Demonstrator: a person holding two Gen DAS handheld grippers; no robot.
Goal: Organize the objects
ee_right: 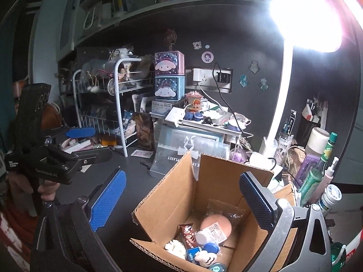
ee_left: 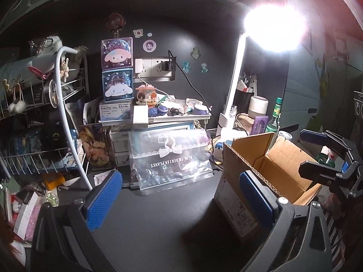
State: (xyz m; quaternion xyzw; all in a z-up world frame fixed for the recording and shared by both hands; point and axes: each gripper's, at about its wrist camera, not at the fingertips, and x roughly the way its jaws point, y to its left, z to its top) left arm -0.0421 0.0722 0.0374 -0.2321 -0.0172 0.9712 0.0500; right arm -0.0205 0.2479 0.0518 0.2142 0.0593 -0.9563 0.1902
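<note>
The right gripper (ee_right: pixel 181 201) hangs above the open cardboard box (ee_right: pixel 172 195), its blue fingers (ee_right: pixel 107 200) spread wide and holding nothing. Inside the box lie a wrapped round bun (ee_right: pixel 216 225), a brown snack bar (ee_right: pixel 188 238), a blue cap (ee_right: pixel 211 247) and a small white plush toy (ee_right: pixel 205 258). The left gripper (ee_left: pixel 180 200) floats over the dark bench (ee_left: pixel 158 215) just left of the box (ee_left: pixel 267 165), its fingers (ee_left: pixel 104 201) likewise spread and empty. Behind the box, a clear plastic bag (ee_left: pixel 170 158) with a white bow stands upright. A white lamp (ee_left: pixel 236 77) rises behind the box, and a green bottle (ee_left: pixel 273 117) stands behind it. Well left of the box sits a white wire rack (ee_left: pixel 45 117).
</note>
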